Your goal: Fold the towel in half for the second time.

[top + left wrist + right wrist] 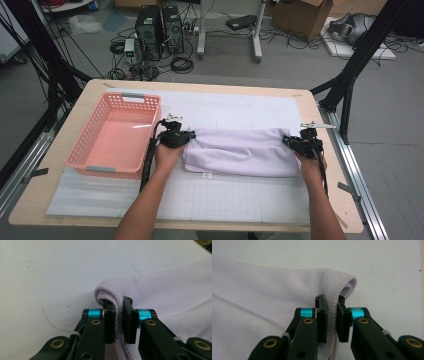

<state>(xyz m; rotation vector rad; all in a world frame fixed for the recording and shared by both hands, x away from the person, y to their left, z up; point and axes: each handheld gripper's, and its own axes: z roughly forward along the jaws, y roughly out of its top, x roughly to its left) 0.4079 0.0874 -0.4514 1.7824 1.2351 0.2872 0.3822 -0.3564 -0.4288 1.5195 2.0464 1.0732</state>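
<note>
Lilac towel [240, 150] pinched at both ends by each hand-held gripper.

The wooden counter [325, 200] carried a white gridded mat [225, 200] (nearly covering it), with a pink basket [82, 150] left and a folded lavender cloth [240, 150] centre-right.

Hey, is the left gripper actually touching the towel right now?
Touching. The left gripper view shows the left gripper with its jaws closed on the towel's folded hem, pads pressing both sides.
</note>
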